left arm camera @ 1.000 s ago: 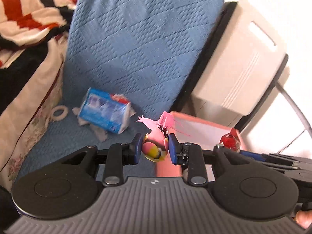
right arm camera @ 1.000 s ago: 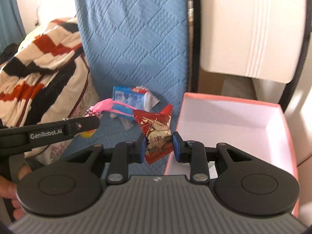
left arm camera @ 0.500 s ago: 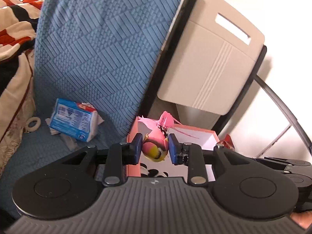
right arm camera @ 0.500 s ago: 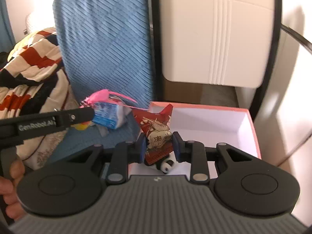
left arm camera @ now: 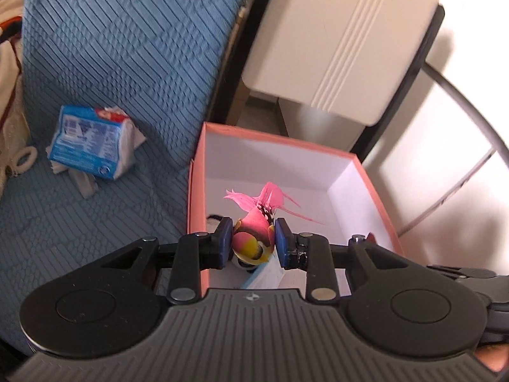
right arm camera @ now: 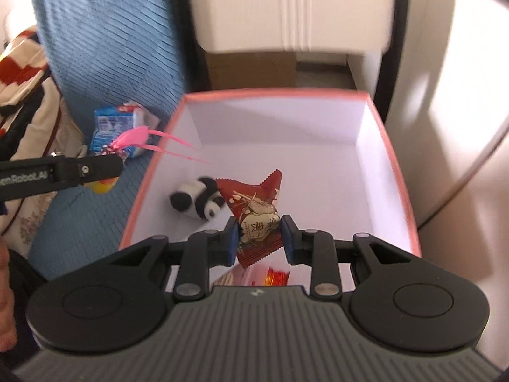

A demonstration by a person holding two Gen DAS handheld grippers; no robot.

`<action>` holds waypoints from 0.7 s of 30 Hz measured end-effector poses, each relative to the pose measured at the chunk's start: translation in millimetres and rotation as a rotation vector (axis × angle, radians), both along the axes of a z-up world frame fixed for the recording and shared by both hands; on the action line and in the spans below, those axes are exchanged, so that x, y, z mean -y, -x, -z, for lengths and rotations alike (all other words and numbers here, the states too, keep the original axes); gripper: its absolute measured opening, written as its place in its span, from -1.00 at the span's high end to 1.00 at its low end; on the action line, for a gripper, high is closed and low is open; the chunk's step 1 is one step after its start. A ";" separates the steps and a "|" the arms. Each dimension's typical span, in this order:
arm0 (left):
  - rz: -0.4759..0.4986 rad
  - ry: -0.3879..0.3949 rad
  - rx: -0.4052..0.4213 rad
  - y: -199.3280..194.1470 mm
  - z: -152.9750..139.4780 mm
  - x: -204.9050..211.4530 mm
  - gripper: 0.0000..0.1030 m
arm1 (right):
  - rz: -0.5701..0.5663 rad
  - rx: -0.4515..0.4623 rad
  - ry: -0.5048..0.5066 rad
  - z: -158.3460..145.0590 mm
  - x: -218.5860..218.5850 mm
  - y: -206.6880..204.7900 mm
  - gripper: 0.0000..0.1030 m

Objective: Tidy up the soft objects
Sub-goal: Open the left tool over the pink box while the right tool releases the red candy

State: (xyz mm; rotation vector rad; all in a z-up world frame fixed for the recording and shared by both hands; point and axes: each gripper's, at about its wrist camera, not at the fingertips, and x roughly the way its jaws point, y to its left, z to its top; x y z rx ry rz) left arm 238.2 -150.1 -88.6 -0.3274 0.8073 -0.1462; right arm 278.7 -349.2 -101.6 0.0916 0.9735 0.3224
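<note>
My left gripper (left arm camera: 251,243) is shut on a pink and yellow toy bird (left arm camera: 254,232) with pink feathers, held over the left part of the pink box (left arm camera: 195,197). My right gripper (right arm camera: 258,235) is shut on a red snack packet (right arm camera: 256,205), hanging above the white inside of the same pink box (right arm camera: 394,172). A small panda plush (right arm camera: 200,200) lies on the box floor just left of the packet. From the right wrist view, the toy bird (right arm camera: 128,137) shows over the box's left rim. A blue tissue pack (left arm camera: 90,141) lies on the blue seat.
The blue seat cushion (left arm camera: 79,216) and its backrest (left arm camera: 127,38) lie left of the box. A white ring (left arm camera: 24,160) sits at the seat's left edge beside striped fabric (right arm camera: 19,73). A beige panel (left arm camera: 337,38) and dark curved tubing (left arm camera: 470,105) stand behind the box.
Both grippers have moved right and down, from above the seat to over the open box, each still gripping its item. The panda plush has come into view.
</note>
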 end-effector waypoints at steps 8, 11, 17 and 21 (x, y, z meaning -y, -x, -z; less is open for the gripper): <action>0.035 0.003 -0.057 -5.3 25.9 18.4 0.35 | 0.052 -0.111 0.008 43.3 17.8 2.4 0.38; 0.029 0.015 -0.059 -6.8 25.8 17.6 0.35 | 0.062 -0.119 0.013 45.7 24.2 2.3 0.36; 0.046 0.001 -0.080 -9.9 22.3 20.7 -0.14 | 0.054 -0.107 0.030 38.0 28.1 1.1 0.26; 0.032 -0.016 -0.039 -3.4 8.9 16.7 -0.21 | 0.055 -0.071 0.027 23.8 28.1 2.8 -0.18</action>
